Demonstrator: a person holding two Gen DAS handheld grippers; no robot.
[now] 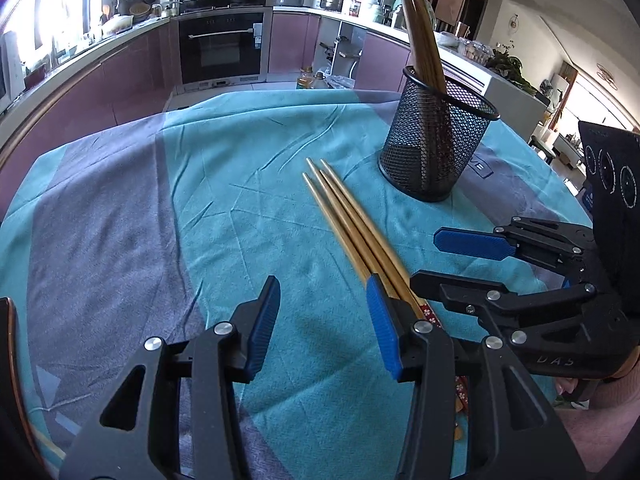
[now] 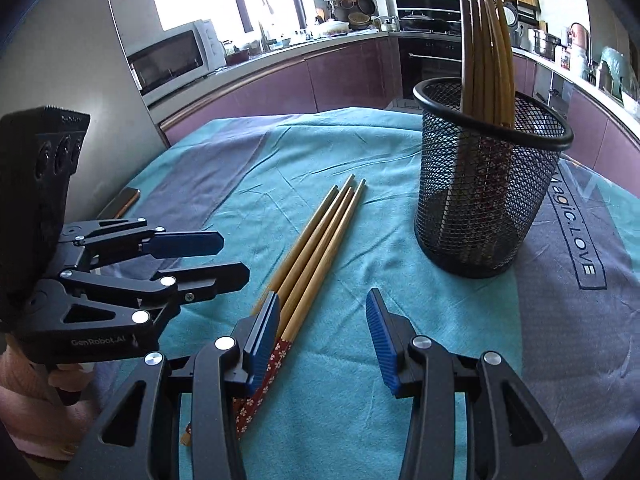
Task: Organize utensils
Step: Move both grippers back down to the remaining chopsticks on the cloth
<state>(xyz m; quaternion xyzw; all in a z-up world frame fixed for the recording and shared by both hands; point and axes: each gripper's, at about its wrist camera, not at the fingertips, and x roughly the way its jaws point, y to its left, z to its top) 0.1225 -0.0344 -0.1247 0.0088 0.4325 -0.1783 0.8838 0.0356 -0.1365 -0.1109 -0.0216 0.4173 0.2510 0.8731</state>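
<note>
Several loose wooden chopsticks lie in a bundle on the teal and grey cloth, their red patterned ends nearest me. A black mesh cup stands upright behind them on the right, holding several more chopsticks. My left gripper hovers open just left of the bundle, and its right finger overlaps the sticks' near part. My right gripper is open just right of the bundle, its left finger over the red ends. Nothing sits between either pair of pads.
A phone lies on the cloth near the table's far left edge. The cloth carries printed lettering beside the cup. Beyond the table are purple kitchen cabinets, an oven and a microwave.
</note>
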